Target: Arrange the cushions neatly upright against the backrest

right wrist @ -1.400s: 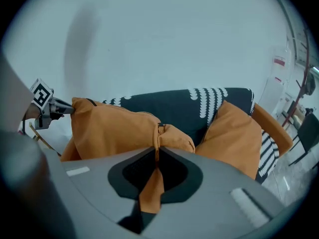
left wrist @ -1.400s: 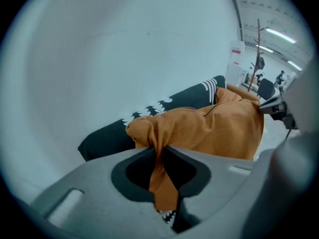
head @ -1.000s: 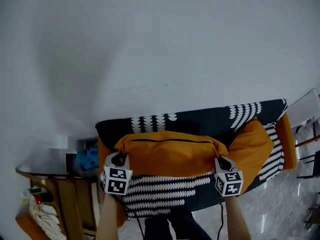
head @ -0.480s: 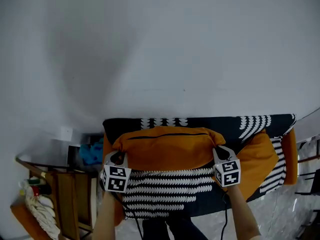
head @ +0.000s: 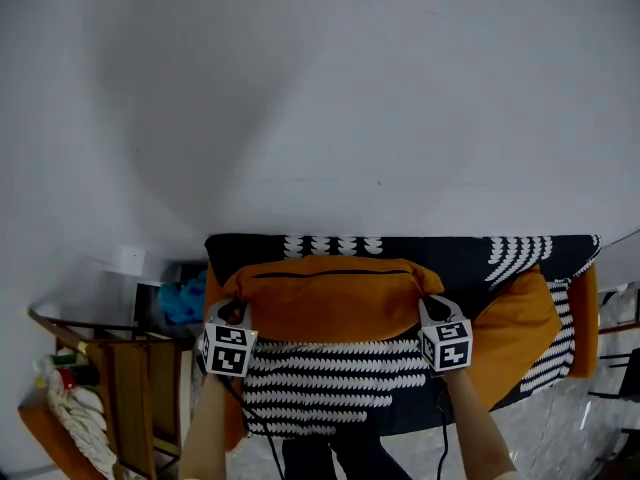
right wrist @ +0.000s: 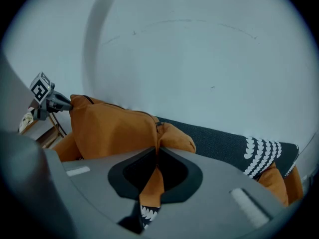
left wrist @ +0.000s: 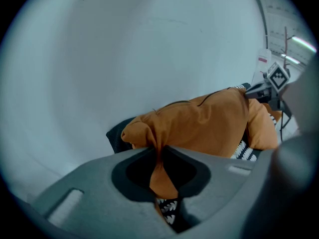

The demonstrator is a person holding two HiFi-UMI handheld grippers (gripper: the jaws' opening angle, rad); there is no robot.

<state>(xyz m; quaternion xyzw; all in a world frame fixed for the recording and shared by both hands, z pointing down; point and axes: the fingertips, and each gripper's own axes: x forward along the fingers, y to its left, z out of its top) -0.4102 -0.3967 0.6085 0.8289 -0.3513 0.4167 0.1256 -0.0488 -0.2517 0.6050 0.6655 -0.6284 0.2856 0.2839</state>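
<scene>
A long orange cushion (head: 332, 296) with a dark zip stands upright in front of the sofa's dark backrest (head: 450, 251). It hangs over the seat's white pattern (head: 330, 378). My left gripper (head: 232, 315) is shut on the cushion's left corner. In the left gripper view the orange fabric (left wrist: 209, 126) bunches between the jaws of that gripper (left wrist: 159, 156). My right gripper (head: 430, 310) is shut on the right corner, and the cushion (right wrist: 109, 128) shows pinched in its own jaws (right wrist: 158, 156). A second orange cushion (head: 520, 326) leans at the sofa's right end.
A plain white wall (head: 330, 98) rises behind the sofa. Left of the sofa stands a wooden side table (head: 125, 373), with something blue (head: 183, 303) behind it. An orange panel (head: 584, 318) is at the sofa's right end. Pale floor (head: 590, 418) shows at lower right.
Both grippers have carried the long cushion a little back toward the backrest and leftward along the sofa. Both still grip its corners. The head view has shifted.
</scene>
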